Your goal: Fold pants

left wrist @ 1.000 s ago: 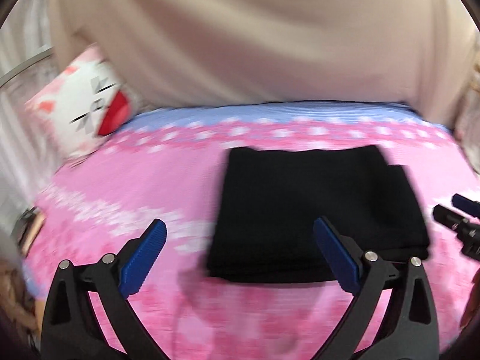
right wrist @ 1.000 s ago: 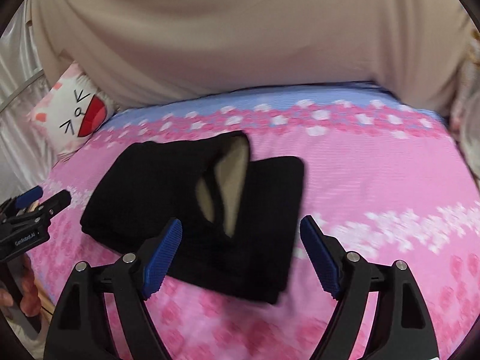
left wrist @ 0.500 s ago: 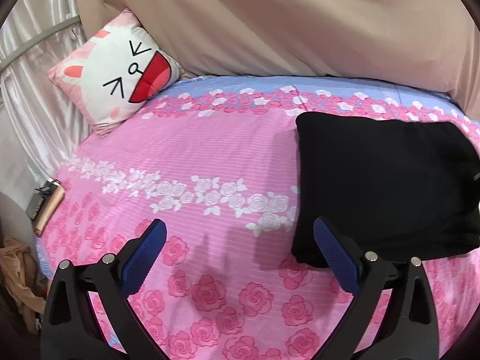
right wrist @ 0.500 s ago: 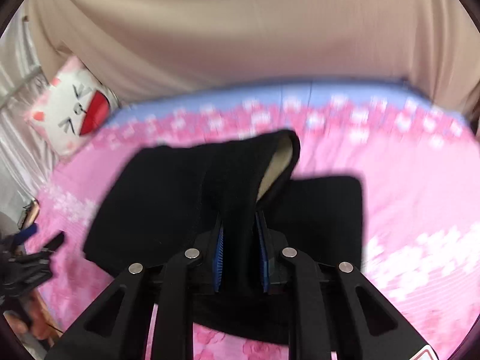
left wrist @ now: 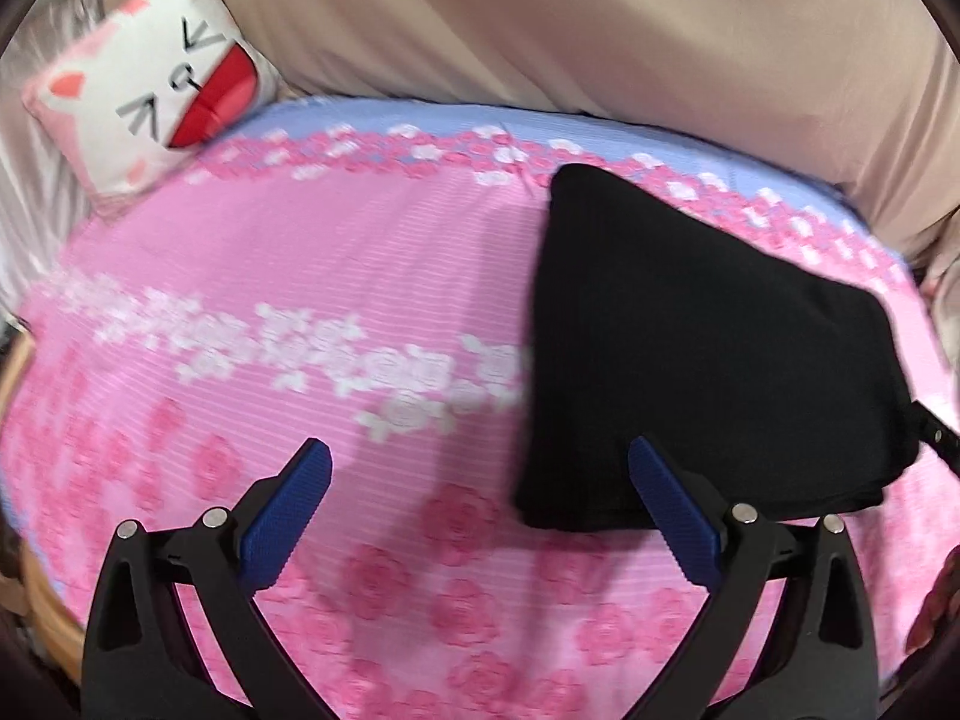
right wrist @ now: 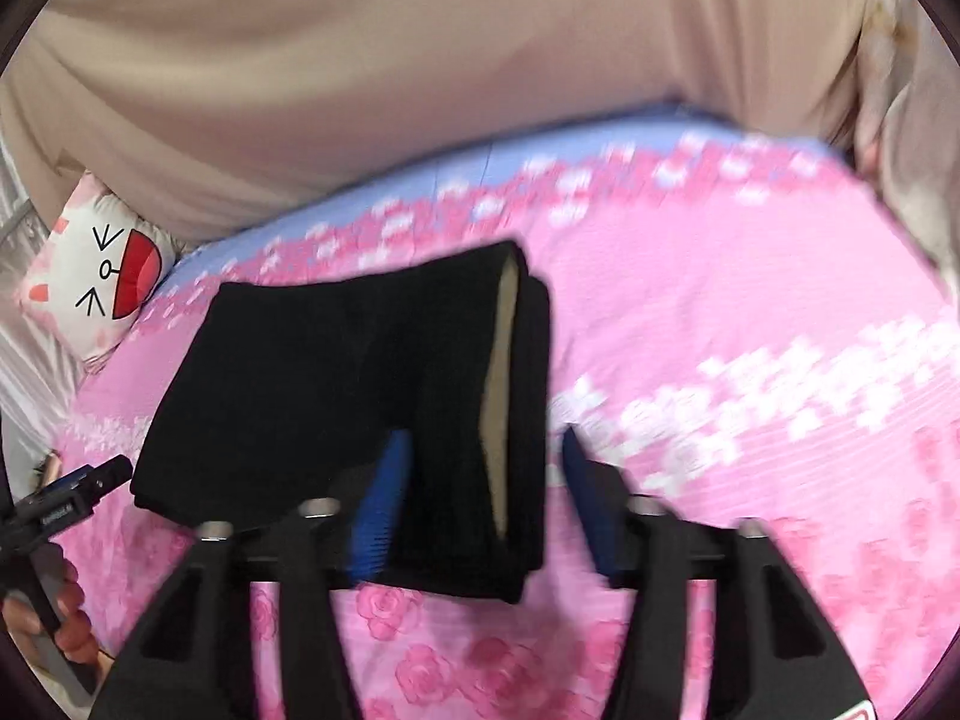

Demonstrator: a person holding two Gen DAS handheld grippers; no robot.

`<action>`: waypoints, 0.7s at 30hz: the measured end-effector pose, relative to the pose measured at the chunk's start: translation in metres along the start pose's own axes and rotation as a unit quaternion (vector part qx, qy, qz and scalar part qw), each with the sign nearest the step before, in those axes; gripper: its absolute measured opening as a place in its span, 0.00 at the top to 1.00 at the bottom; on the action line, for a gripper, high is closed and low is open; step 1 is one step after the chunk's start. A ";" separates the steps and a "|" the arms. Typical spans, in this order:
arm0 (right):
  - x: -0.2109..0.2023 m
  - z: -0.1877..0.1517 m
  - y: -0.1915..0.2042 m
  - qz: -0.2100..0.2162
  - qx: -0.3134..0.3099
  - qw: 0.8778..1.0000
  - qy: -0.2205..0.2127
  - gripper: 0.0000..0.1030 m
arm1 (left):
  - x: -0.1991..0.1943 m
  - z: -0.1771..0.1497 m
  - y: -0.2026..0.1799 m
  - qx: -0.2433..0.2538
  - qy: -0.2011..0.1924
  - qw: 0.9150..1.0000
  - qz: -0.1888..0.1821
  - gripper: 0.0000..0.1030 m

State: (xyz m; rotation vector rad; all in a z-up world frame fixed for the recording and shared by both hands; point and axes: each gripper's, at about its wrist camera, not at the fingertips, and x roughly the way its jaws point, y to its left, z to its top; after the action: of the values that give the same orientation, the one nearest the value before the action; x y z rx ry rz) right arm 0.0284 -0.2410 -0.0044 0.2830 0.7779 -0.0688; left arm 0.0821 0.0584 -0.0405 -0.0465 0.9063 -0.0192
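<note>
Black folded pants (left wrist: 708, 360) lie on the pink floral bed sheet (left wrist: 312, 276). In the right wrist view the pants (right wrist: 312, 384) have a raised end fold with a beige lining showing. That fold stands between the pads of my right gripper (right wrist: 485, 441), whose jaws are opening; the right pad is clear of the cloth. My left gripper (left wrist: 480, 456) is open over the sheet at the pants' near left corner, with nothing between its pads. It also shows at the left edge of the right wrist view (right wrist: 66, 495).
A white cat-face pillow (left wrist: 144, 78) rests at the sheet's far left corner. Beige fabric (left wrist: 540, 18) hangs behind the bed. A hand (right wrist: 66, 630) holds the left gripper at the lower left. A light blue band (left wrist: 420, 117) borders the sheet's far side.
My right gripper shut on the raised fold half a second ago and its jaws now stand apart around it. The left gripper has shifted a little, staying open.
</note>
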 end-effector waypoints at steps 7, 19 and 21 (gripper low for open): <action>0.021 -0.014 -0.014 0.037 0.041 0.997 0.044 0.32 | 0.044 0.013 0.007 -0.075 0.060 0.989 -0.113 0.05; -0.004 -0.009 0.008 0.097 0.033 0.994 0.031 0.71 | 0.034 0.019 -0.017 -0.029 0.069 0.985 -0.155 0.72; -0.023 -0.010 0.012 0.096 0.021 0.995 0.026 0.70 | 0.007 0.012 -0.017 -0.010 0.056 0.987 -0.152 0.73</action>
State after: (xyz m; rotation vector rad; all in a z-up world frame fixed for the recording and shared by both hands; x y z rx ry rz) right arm 0.0073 -0.2280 0.0078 0.3989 0.7978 0.1045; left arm 0.0959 0.0419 -0.0380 -0.2038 1.0055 -0.2990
